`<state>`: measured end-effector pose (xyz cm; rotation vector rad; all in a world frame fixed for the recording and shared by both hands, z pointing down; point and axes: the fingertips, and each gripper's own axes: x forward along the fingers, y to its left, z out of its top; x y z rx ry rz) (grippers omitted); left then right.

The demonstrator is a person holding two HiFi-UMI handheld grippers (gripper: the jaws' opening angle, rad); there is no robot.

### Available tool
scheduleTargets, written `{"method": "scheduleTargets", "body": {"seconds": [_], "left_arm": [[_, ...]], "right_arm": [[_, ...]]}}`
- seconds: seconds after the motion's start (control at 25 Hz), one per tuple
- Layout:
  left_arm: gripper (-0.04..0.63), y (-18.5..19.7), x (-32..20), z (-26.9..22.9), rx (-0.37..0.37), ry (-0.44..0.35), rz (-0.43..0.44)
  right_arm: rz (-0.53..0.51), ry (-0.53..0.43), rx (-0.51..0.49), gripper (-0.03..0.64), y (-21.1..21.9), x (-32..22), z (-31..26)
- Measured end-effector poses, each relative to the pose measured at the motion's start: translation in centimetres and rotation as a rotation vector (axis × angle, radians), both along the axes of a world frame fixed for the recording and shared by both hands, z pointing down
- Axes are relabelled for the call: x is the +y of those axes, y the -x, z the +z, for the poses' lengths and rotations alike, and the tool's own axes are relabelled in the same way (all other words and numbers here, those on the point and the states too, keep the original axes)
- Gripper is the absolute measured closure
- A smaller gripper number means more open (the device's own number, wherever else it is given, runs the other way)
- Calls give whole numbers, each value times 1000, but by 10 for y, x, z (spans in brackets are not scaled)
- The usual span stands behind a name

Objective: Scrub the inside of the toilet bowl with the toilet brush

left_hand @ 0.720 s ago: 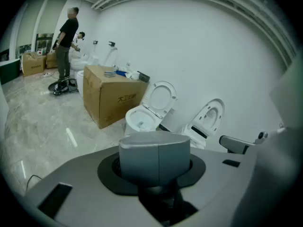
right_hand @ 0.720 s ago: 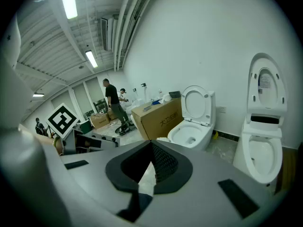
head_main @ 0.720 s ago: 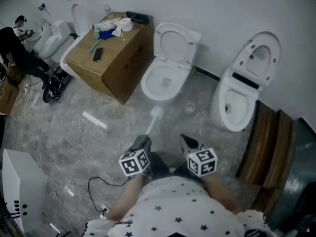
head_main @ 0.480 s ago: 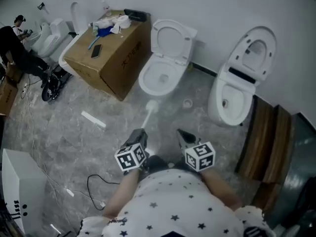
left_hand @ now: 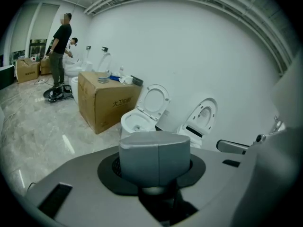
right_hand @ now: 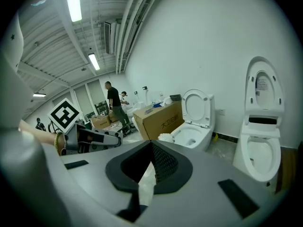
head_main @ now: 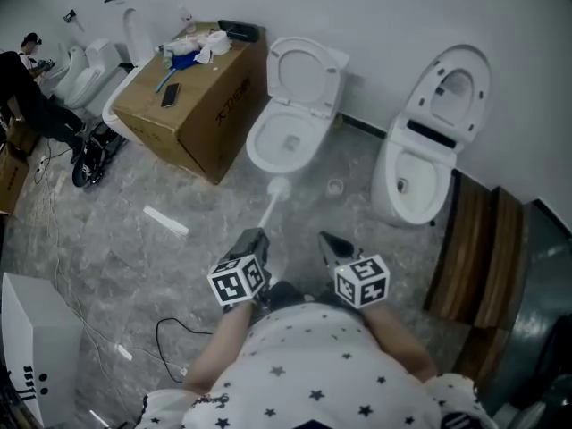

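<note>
Brush [head_main: 272, 204], clamped in left claw [head_main: 254, 241], has neared the bowl [head_main: 261, 155] rim, head not yet inside; right claw [head_main: 331, 244] gapes empty.

toilet brush [head_main: 271, 204] handle-end hidden, box-top clutter [head_main: 198, 43] indistinct

We record: toilet bowl [head_main: 284, 143], upper centre, glossy white ceramic look; toilet brush [head_main: 278, 187], white, plastic-looking; cardboard box [head_main: 201, 114], upper left, matt brown; floor [head_main: 107, 244], polished grey stone; planks [head_main: 483, 239], right edge, grained wood.
</note>
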<state>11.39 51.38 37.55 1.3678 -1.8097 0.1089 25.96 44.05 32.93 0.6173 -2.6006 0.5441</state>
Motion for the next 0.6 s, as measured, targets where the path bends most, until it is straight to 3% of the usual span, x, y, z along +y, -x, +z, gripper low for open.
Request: {"method": "scheduleTargets", "body": {"seconds": [0.6], "left_arm": [[439, -18, 11, 3, 3, 8, -40]], "right_arm": [[-9, 23, -17, 611, -25, 7, 5]]}}
